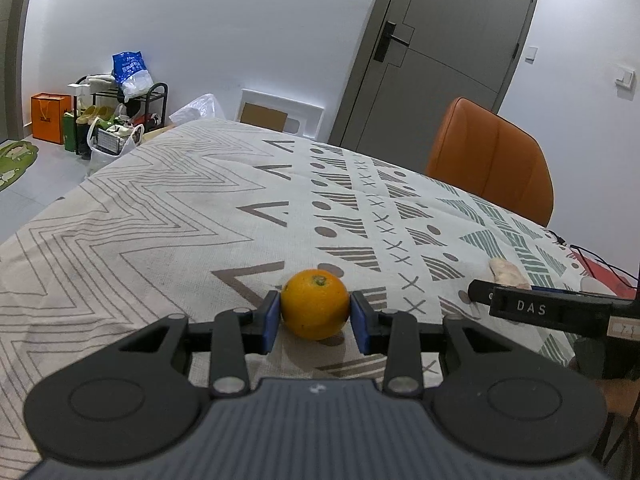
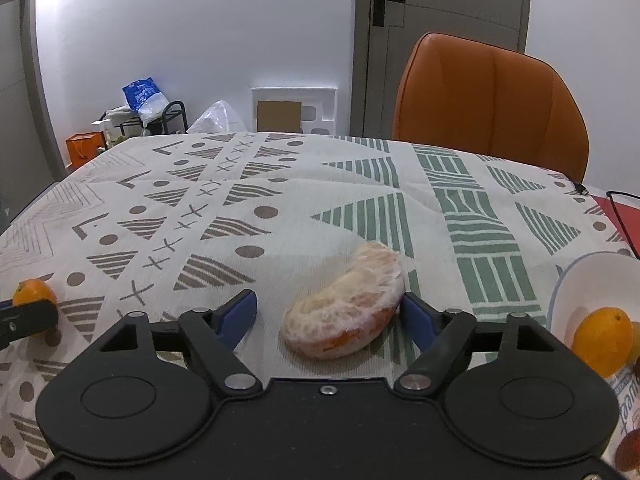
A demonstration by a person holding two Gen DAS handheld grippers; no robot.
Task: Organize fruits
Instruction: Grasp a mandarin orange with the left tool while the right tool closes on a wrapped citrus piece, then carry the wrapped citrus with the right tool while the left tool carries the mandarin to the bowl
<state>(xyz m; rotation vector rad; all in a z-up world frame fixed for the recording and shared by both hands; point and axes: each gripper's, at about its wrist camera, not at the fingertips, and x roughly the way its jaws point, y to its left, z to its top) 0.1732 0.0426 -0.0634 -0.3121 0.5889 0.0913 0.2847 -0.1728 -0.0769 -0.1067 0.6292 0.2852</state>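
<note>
Left gripper (image 1: 315, 312) pinches a firm whole orange (image 1: 315, 304) at lower centre; right gripper (image 2: 329, 316), jaws spread, straddles soft peeled orange half (image 2: 345, 312) at lower centre, likely squashy, best taken gently across its flanks.

Ahead of the hand-held gripper, a patterned cloth (image 2: 304, 200) covers the tabletop. Beyond its far edge stands an orange chair (image 2: 492, 104) before a grey door (image 2: 444, 40) in a white wall (image 2: 200, 32). Far left, a cluttered black rack (image 1: 132, 100) stands on the pale floor (image 1: 52, 168).
</note>
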